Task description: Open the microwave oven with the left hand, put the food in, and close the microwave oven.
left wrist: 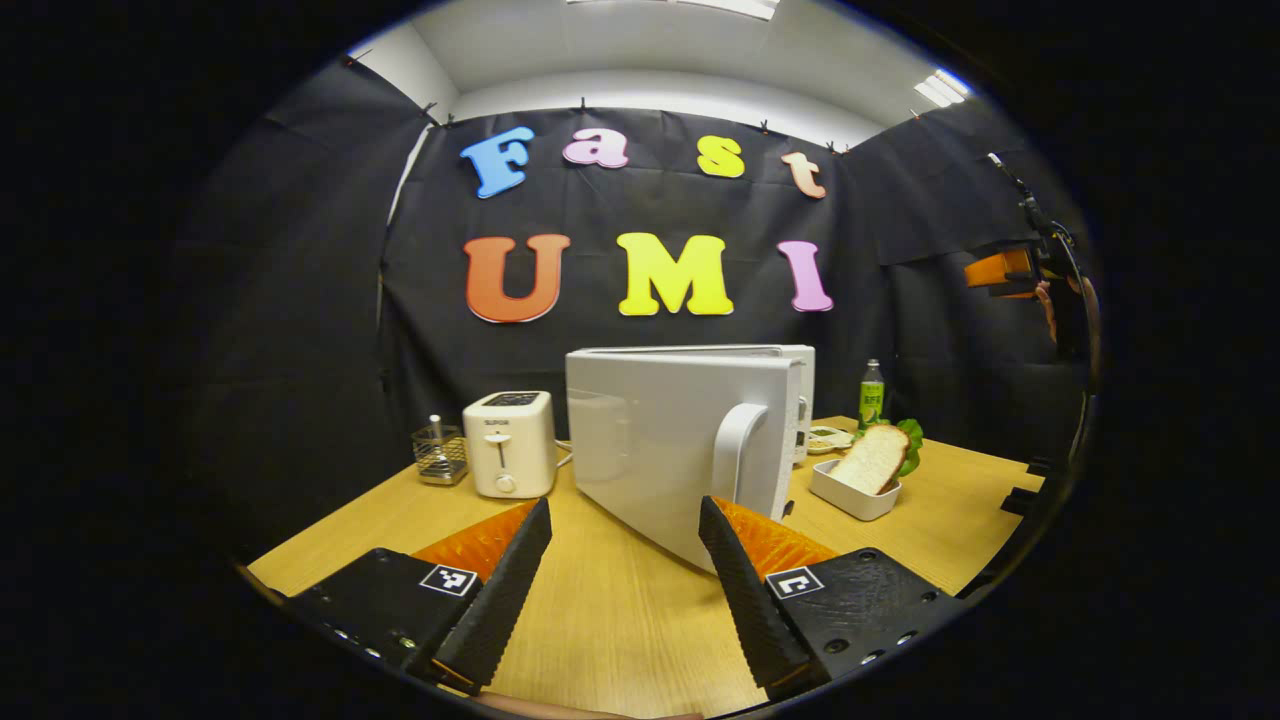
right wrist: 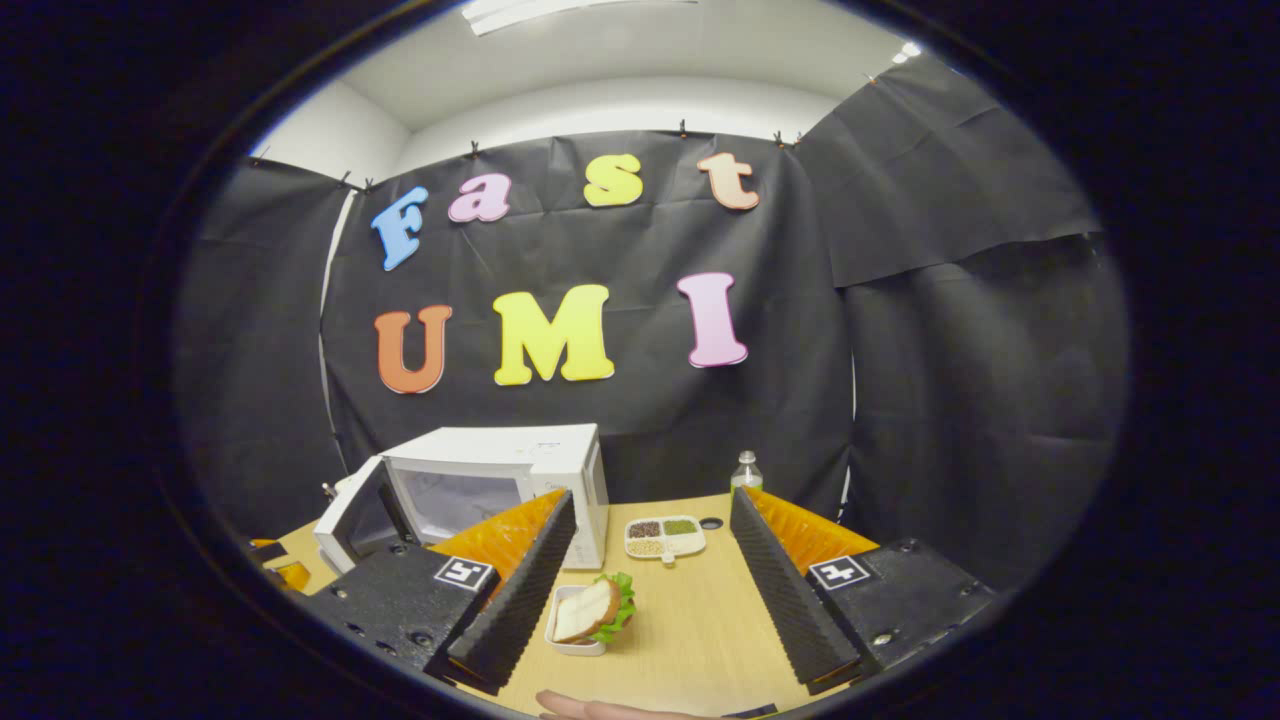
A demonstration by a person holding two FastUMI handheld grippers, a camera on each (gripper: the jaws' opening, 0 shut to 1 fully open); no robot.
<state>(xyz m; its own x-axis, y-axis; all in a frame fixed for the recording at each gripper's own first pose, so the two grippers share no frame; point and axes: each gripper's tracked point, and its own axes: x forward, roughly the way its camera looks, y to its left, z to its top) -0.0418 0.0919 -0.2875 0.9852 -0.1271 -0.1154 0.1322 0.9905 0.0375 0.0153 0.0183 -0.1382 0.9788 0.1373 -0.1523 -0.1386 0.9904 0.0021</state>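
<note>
We have the microwave oven (right wrist: 500, 480) door (left wrist: 670, 450) swung open, its handle (left wrist: 738, 450) just ahead of our left gripper (left wrist: 625, 570), whose fingers stand spread and empty. Our right gripper (right wrist: 650, 580), fingers likewise apart, hovers above the sandwich (right wrist: 595, 608) in its white dish (right wrist: 572, 640) on the bench (right wrist: 690, 620). We judge the risk ahead is a grab that pinches only bread, so the dish tips or the filling spills; the open door could also be knocked.

- A small brand word is showing on the front of the toaster (left wrist: 509, 443), ahead and to the left of the left tongs (left wrist: 625, 555); it is reading roughly "SUPOR".
- The bottle (left wrist: 871, 394) label's print is staying too small to read.
</note>
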